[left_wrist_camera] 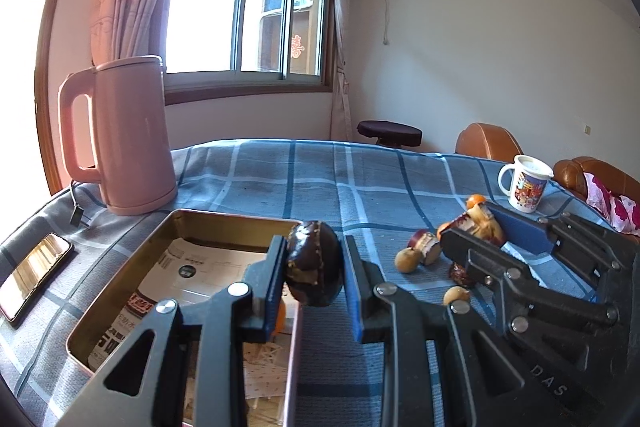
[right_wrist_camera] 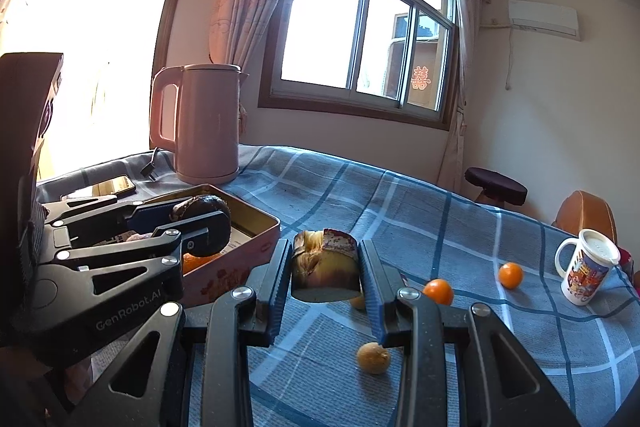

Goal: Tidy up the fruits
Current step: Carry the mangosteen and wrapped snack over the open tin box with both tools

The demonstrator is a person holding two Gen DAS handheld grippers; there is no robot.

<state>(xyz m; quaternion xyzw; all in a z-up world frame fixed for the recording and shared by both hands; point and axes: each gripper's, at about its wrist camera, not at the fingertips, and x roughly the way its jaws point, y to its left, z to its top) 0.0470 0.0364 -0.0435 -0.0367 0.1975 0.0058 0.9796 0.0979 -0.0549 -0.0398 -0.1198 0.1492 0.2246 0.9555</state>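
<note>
Both grippers are loaded: left gripper (left_wrist_camera: 314, 273) clamps a dark fruit (left_wrist_camera: 314, 263) above the tin (left_wrist_camera: 120, 291); right gripper (right_wrist_camera: 325, 277) clamps a cut fruit (right_wrist_camera: 325, 267). I lower before releasing.

The left wrist camera sits low just behind the left gripper (left_wrist_camera: 314, 267) and looks forward along its fingers, across the open tin box (left_wrist_camera: 120, 291) toward the pink kettle (left_wrist_camera: 124, 135) and the window (left_wrist_camera: 248, 7). The right wrist camera looks the same way from just behind the right gripper (right_wrist_camera: 325, 267), close above the plaid tablecloth (right_wrist_camera: 460, 227). Both views share the kettle, window, tin box, printed mug (right_wrist_camera: 586, 267) and cloth, and each shows the other gripper at its side.
</note>
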